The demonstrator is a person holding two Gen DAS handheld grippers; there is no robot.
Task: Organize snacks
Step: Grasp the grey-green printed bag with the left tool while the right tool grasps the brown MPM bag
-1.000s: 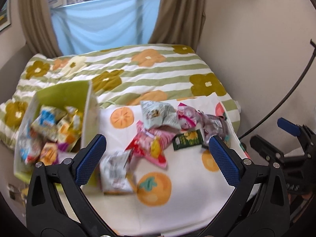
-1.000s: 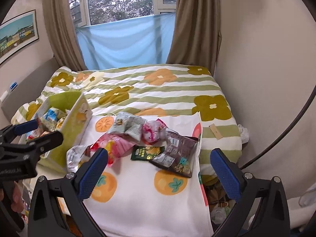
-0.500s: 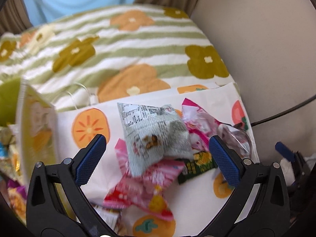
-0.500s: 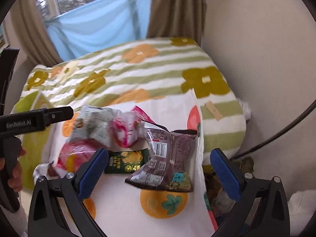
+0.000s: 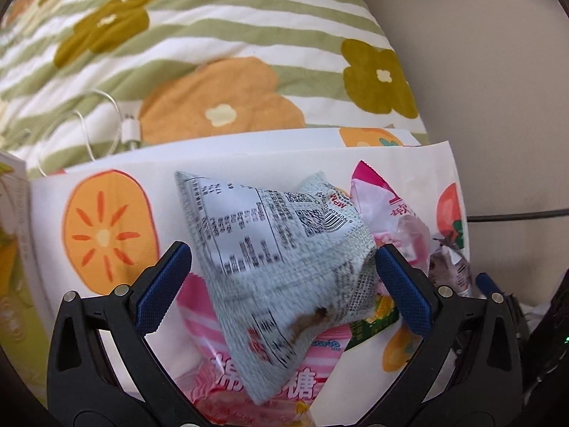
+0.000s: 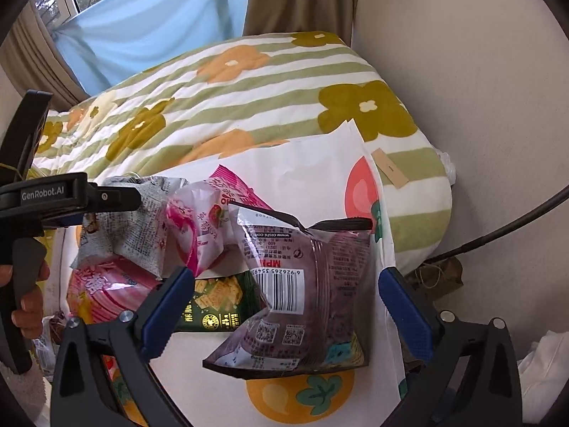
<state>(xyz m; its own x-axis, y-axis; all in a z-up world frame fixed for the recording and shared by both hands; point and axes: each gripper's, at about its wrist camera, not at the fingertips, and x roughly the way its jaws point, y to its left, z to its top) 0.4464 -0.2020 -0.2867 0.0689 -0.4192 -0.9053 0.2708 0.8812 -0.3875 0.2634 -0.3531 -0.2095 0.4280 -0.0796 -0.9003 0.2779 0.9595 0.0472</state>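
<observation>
A heap of snack packets lies on a white cloth with orange fruit prints (image 5: 106, 231). My left gripper (image 5: 282, 284) is open, its blue pads on either side of a pale green packet (image 5: 277, 242) covered in black print. That packet rests on a pink packet (image 5: 249, 384). My right gripper (image 6: 286, 309) is open around a purple-brown packet (image 6: 309, 284) with a barcode. Beside it lie a dark green cracker packet (image 6: 217, 302) and a pink-and-white packet (image 6: 199, 227). The pale green packet (image 6: 135, 227) also shows in the right wrist view, under the left gripper's finger (image 6: 117, 197).
The yellow-green snack box (image 5: 10, 249) stands at the cloth's left edge. A white charging cable (image 5: 106, 121) lies on the flowered quilt (image 6: 249, 89) behind. The wall (image 6: 462, 71) and a black cable (image 6: 515, 227) are close on the right. A hand (image 6: 28, 306) holds the left gripper.
Both grippers have come down and forward onto the snack heap. The left now straddles the pale green packet, the right the purple-brown one. The box has slid out to the left edge.
</observation>
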